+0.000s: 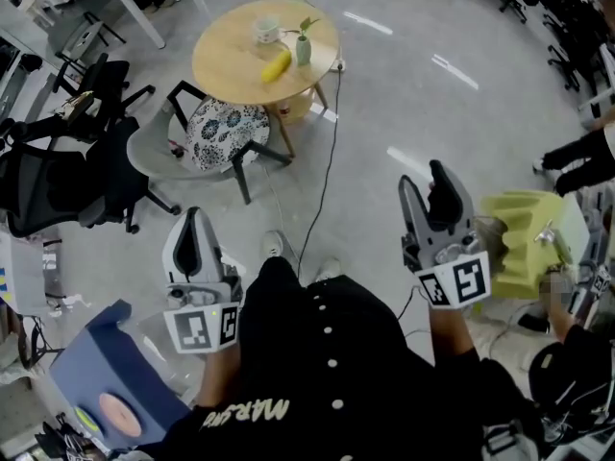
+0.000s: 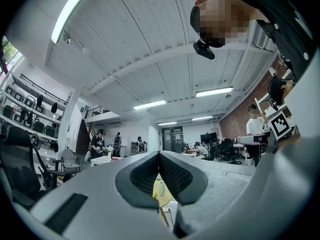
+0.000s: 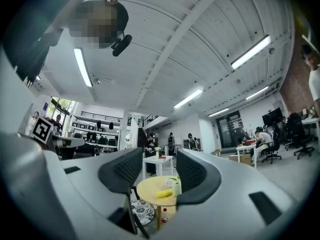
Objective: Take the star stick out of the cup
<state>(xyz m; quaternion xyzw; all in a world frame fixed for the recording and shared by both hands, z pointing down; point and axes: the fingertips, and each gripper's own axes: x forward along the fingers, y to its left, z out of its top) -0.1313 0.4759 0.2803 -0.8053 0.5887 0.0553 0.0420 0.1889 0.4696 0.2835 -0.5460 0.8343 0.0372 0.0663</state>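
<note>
Well apart from the table (image 1: 229, 63), left gripper (image 1: 195, 219) jaws were pressed together; right gripper (image 1: 424, 181) jaws stood wide, empty.

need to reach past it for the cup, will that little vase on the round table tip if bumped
Probably tippy: the vase looks tall and narrow, with a sprig rising from it. Pushed low, it might slide instead, as the table looks smooth. It seems glass or ceramic, so likely fragile, and stands near the edge.

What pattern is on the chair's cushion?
The cushion is white with a dark flowery print, clearest in the head view.
</note>
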